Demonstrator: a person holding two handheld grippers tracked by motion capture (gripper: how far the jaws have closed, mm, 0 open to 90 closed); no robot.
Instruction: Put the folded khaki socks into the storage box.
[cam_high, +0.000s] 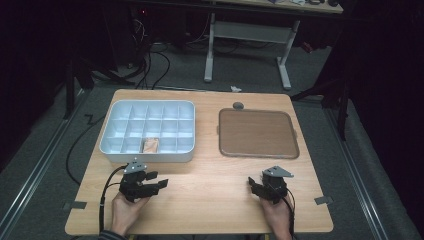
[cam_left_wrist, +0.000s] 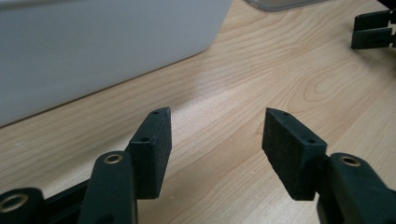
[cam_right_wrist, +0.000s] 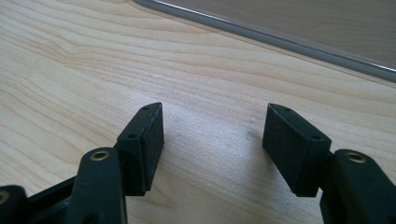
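My left gripper (cam_high: 159, 180) rests low over the wooden table (cam_high: 210, 200), just in front of a white compartment box (cam_high: 147, 131). Its jaws point right and stand open with nothing between them (cam_left_wrist: 215, 135). One front compartment of the box holds a small brown item (cam_high: 150, 145). In the left gripper view the box's white wall (cam_left_wrist: 93, 46) is close at the upper left. My right gripper (cam_high: 252, 184) sits near the table's front right, jaws open and empty (cam_right_wrist: 214, 135). It faces the rim (cam_right_wrist: 280, 37) of a brown flat tray (cam_high: 258, 133).
The right gripper's black jaws (cam_left_wrist: 373, 30) show far off in the left gripper view. A small grey round piece (cam_high: 238, 105) lies behind the tray. Bare wood lies between the two grippers. Beyond the table stand a white desk frame (cam_high: 248, 35) and cables on the floor.
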